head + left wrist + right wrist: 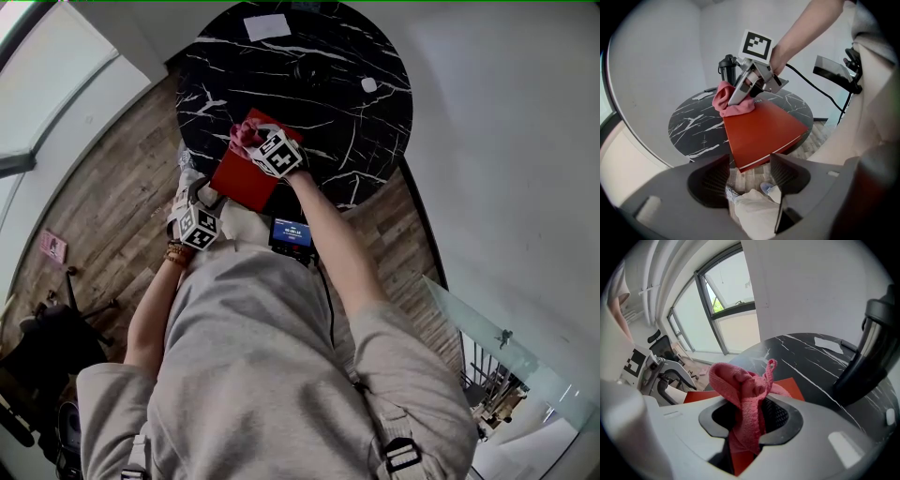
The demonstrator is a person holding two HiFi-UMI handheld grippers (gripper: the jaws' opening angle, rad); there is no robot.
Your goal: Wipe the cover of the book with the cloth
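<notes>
1. Wiping looks to be under way, going by where the cloth (740, 390) sits now.
2. The right gripper (272, 155) has its jaws pinching the pink cloth, and a bunch of it sticks up out of them.
3. The cloth is pressed down on the far corner of the red book (764, 126), so it is touching the cover.
4. The book lies flat at the near edge of the round black table (356, 122). One corner sticks out past that edge, toward the person.
5. The left gripper (199, 228) is off the table, low and close to the person's body. Its jaws are spread apart and nothing is between them. It is not touching the book.
6. Most of the cover, from the middle to the near corner, is bare and the cloth is not on it. I think that part is left to wipe.
7. I cannot tell from the cover which parts are already clean. It looks the same red all over.
8. The book hangs over the edge and nothing holds it, so I think a hard push could slide it.
</notes>
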